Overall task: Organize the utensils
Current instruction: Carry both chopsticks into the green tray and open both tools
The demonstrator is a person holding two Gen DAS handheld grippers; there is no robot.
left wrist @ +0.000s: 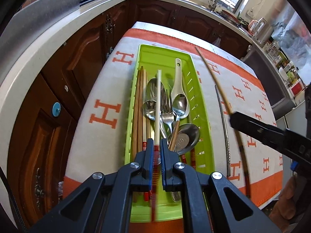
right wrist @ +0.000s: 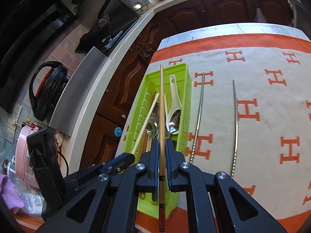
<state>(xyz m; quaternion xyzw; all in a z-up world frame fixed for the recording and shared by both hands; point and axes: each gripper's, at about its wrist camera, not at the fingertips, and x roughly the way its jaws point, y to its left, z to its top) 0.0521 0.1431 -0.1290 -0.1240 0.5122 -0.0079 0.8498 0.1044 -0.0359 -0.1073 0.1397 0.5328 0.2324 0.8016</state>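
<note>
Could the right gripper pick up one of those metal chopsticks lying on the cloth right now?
Probably not yet. The right gripper is shut on a bamboo chopstick, so it is occupied. Nothing covers the metal chopsticks on the cloth.

Tray (left wrist: 165, 56) sits on the cloth (left wrist: 108, 85), near its nine o'clock edge. Inside: wooden chopsticks (left wrist: 140, 104) along the nine o'clock wall, spoons (left wrist: 179, 101) and a fork (left wrist: 168, 112) beside them toward three. Out at three o'clock, two metal chopsticks (right wrist: 200, 104) lie on the cloth, apart.
</note>
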